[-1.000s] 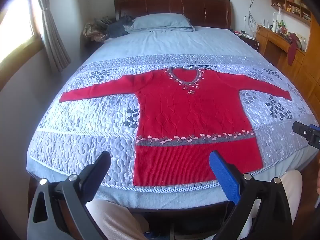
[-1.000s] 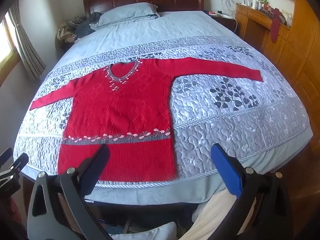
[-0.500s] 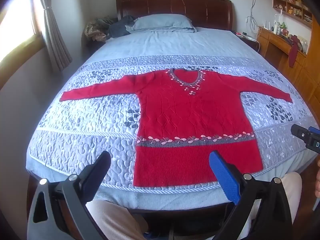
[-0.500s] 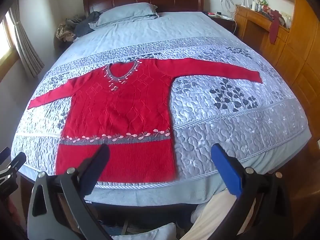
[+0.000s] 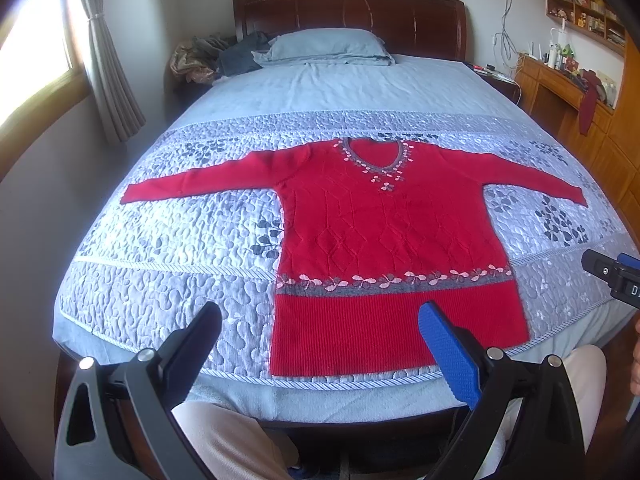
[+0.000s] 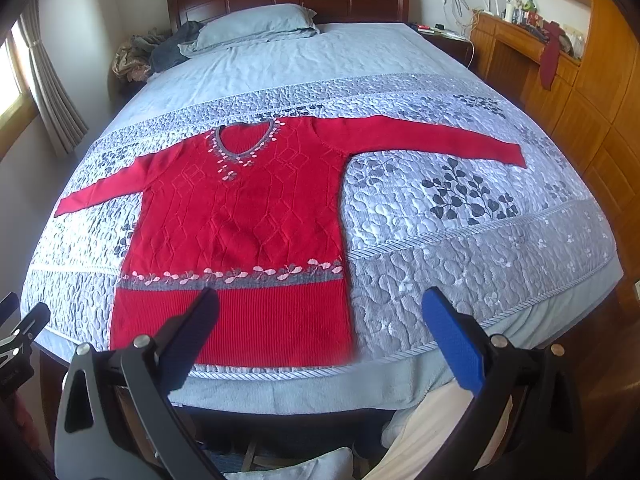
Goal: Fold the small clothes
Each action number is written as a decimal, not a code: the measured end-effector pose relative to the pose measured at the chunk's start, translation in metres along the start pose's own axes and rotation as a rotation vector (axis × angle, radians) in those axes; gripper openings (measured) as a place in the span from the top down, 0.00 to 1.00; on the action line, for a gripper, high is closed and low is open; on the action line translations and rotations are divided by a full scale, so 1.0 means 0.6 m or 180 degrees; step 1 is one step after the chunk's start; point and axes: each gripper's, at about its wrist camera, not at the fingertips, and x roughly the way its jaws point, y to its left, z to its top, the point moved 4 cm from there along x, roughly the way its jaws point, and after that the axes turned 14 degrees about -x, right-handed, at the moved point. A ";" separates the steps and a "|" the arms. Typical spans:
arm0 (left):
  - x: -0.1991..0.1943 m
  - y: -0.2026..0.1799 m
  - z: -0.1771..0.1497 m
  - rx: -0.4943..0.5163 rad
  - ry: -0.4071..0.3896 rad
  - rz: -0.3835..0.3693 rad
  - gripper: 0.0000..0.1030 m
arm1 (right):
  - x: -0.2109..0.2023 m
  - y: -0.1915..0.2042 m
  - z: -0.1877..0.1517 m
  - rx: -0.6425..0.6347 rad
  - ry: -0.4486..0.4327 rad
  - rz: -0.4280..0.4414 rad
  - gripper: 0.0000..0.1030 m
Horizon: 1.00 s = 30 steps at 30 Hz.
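A red sweater [image 5: 392, 240] lies flat and face up on a quilted grey bedspread [image 5: 168, 240] at the foot of a bed [image 5: 344, 92], both sleeves stretched straight out to the sides and its ribbed hem close to the bedspread's corded edge. A grey band with pale pink leaves crosses the sweater above the hem, and matching trim rings the V-neck.

The left gripper [image 5: 320, 344] hangs over the foot of the bed with its jaws spread wide and nothing between them, one finger black, the other padded in blue. The right gripper [image 6: 320, 328] is likewise released and empty, above the sweater's hem and the bare quilt beside it. Neither touches the fabric.

A blue pillow [image 5: 326, 46] rests against the dark wooden headboard [image 5: 348, 10], with a heap of rumpled clothes [image 5: 218, 56] beside it. Wall shelves [image 5: 580, 0] hold small items too tiny to identify; a dark red cloth [image 5: 588, 100] drapes off the wooden desk [image 5: 560, 88] below.

The left wrist view alone shows the window [image 5: 28, 60] brightly lit, and the tip of the other gripper at its right edge. The right wrist view shows more of the orange wooden cabinets [image 6: 600, 120] and the full length of the sweater's far sleeve. Both views show the person's pale trousers [image 5: 228, 440] below the bed's edge.
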 end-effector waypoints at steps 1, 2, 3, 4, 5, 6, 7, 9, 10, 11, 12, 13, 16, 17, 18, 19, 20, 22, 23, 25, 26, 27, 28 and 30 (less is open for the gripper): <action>0.001 0.001 0.001 -0.0006 0.0002 0.0001 0.04 | 0.001 0.001 0.000 -0.0009 0.0003 -0.0006 0.03; 0.002 0.002 0.001 -0.0013 0.0007 0.0005 0.04 | 0.001 0.001 0.001 -0.0016 0.0002 -0.0014 0.03; 0.003 0.003 0.002 -0.0021 0.0011 0.0005 0.04 | 0.001 0.002 0.001 -0.0022 -0.0001 -0.0021 0.03; 0.004 0.002 0.002 -0.0023 0.0012 0.0007 0.04 | 0.002 0.001 0.001 -0.0026 -0.0005 -0.0023 0.03; 0.004 0.002 0.002 -0.0022 0.0011 0.0011 0.04 | 0.002 0.001 0.001 -0.0031 -0.0007 -0.0027 0.03; 0.005 0.003 0.002 -0.0019 0.0008 0.0022 0.04 | 0.003 0.000 0.001 -0.0036 -0.0004 -0.0031 0.03; 0.006 0.002 0.002 -0.0018 0.0007 0.0027 0.04 | 0.003 0.001 0.001 -0.0037 -0.0001 -0.0034 0.03; 0.006 0.003 0.001 -0.0016 0.0006 0.0024 0.04 | 0.004 0.000 0.001 -0.0030 0.0005 -0.0032 0.03; 0.006 0.004 0.001 -0.0018 0.0005 0.0029 0.04 | 0.005 -0.001 0.001 -0.0022 0.0007 -0.0028 0.03; 0.006 0.004 0.002 -0.0017 0.0004 0.0033 0.04 | 0.006 -0.002 0.000 -0.0017 0.0009 -0.0026 0.03; 0.007 0.004 0.001 -0.0017 0.0006 0.0036 0.04 | 0.006 -0.002 0.000 -0.0011 0.0011 -0.0024 0.03; 0.008 0.004 0.002 -0.0018 0.0007 0.0038 0.04 | 0.007 -0.002 0.000 -0.0009 0.0013 -0.0022 0.03; 0.009 0.004 0.002 -0.0015 0.0008 0.0043 0.04 | 0.008 -0.002 -0.001 -0.0013 0.0017 -0.0025 0.03; 0.009 0.004 0.002 -0.0016 0.0008 0.0042 0.04 | 0.009 -0.002 -0.001 -0.0014 0.0018 -0.0029 0.03; 0.009 0.004 0.002 -0.0017 0.0010 0.0040 0.04 | 0.010 -0.002 -0.001 -0.0016 0.0019 -0.0027 0.03; 0.009 0.004 0.002 -0.0015 0.0011 0.0038 0.04 | 0.010 -0.001 -0.001 -0.0017 0.0019 -0.0026 0.03; 0.010 0.004 0.001 -0.0014 0.0012 0.0038 0.04 | 0.010 -0.001 -0.001 -0.0019 0.0018 -0.0026 0.03; 0.010 0.005 0.001 -0.0014 0.0011 0.0039 0.04 | 0.011 0.001 -0.002 -0.0021 0.0018 -0.0029 0.03; 0.010 0.005 0.001 -0.0014 0.0011 0.0038 0.04 | 0.011 0.000 -0.002 -0.0021 0.0019 -0.0028 0.03; 0.011 0.005 0.001 -0.0015 0.0010 0.0038 0.04 | 0.011 0.000 -0.002 -0.0019 0.0017 -0.0028 0.03; 0.011 0.005 0.001 -0.0015 0.0010 0.0040 0.04 | 0.011 0.000 -0.001 -0.0020 0.0017 -0.0032 0.03; 0.011 0.005 0.001 -0.0015 0.0010 0.0039 0.04 | 0.011 0.000 -0.001 -0.0021 0.0014 -0.0036 0.03; 0.011 0.005 0.002 -0.0015 0.0010 0.0040 0.04 | 0.011 0.000 -0.001 -0.0021 0.0010 -0.0037 0.03; 0.011 0.006 0.001 -0.0018 0.0005 0.0041 0.04 | 0.010 0.000 0.000 -0.0022 0.0004 -0.0040 0.03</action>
